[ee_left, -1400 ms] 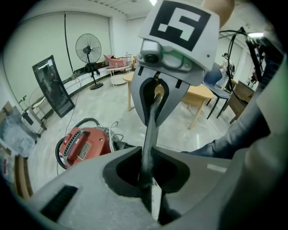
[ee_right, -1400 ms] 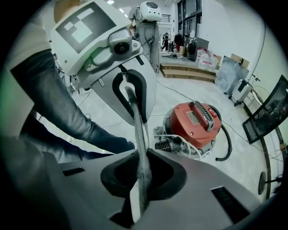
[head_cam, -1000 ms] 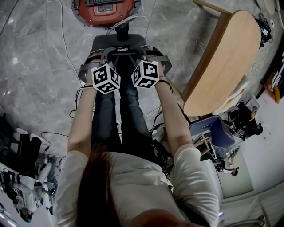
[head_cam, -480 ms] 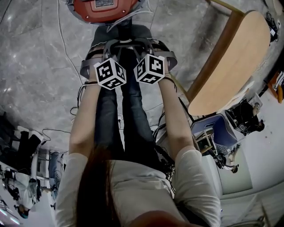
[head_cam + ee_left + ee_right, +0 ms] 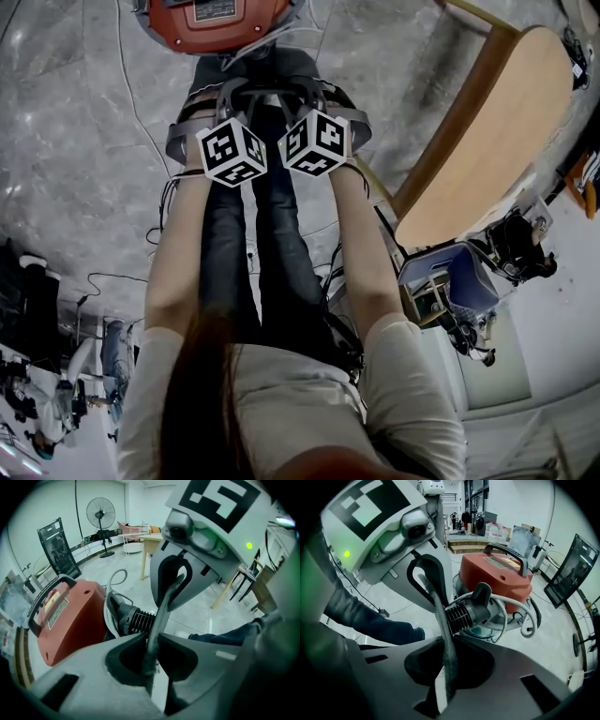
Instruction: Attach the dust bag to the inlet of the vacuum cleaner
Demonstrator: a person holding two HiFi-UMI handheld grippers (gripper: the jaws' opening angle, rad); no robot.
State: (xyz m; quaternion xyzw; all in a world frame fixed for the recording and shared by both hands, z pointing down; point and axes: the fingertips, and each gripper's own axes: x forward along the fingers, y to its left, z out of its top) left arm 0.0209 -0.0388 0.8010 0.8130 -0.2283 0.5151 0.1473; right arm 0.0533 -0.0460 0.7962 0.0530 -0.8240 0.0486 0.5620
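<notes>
Two hand-held grippers, one bag: the left hand-held gripper (image 5: 151, 644) and the right hand-held gripper (image 5: 446, 653) each pinch narrow on a grey, fuzzy edge of the dust bag (image 5: 162, 604). It runs stretched between them over the floor, close in front of the red vacuum (image 5: 497, 576) and its ribbed black inlet (image 5: 464, 613). The cloth looks light, soft and floppy, likely to sag unless kept taut. Best hold, I'd say: the rim, either side, hardly slippery.
</notes>
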